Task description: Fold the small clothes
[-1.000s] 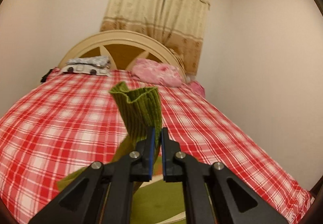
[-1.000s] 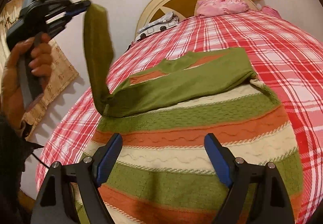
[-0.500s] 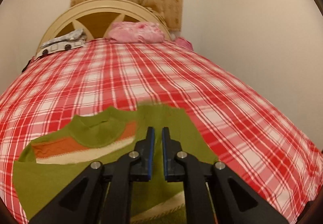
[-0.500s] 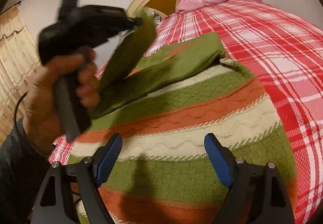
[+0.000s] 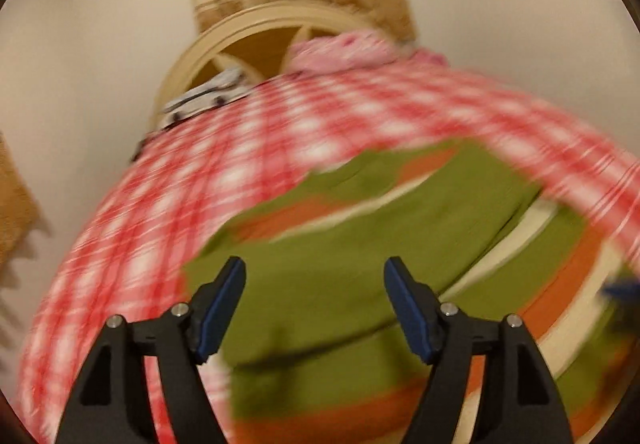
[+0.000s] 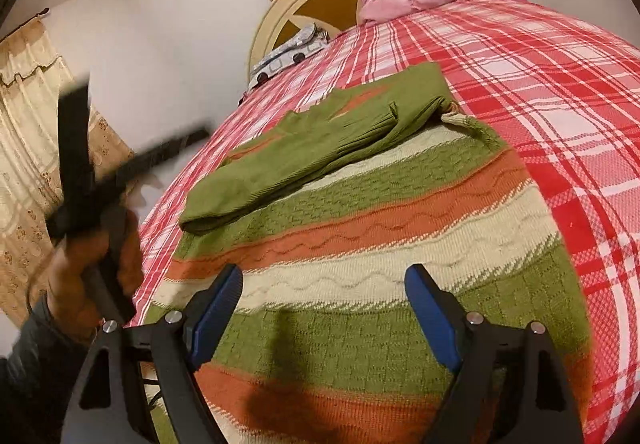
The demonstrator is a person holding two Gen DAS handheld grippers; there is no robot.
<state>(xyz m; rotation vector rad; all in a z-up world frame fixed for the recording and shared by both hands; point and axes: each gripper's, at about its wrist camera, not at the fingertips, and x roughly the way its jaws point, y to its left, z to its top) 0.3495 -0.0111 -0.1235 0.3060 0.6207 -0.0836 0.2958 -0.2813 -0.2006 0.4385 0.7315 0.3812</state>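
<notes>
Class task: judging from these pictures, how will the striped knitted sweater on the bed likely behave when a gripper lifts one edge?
The sweater will probably droop: its folded sleeve lies limp. The thick cable knit suggests moderate weight, and its texture likely resists slipping.

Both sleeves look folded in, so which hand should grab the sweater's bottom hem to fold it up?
Right, probably. Its open tongs hover over the sweater body near the hem; the left tongs, just opened and empty, sit beside the folded sleeve.

Warm, dim indoor light; the left wrist view is motion-smeared (the right sharp), both bending at dark fisheye rims.
</notes>
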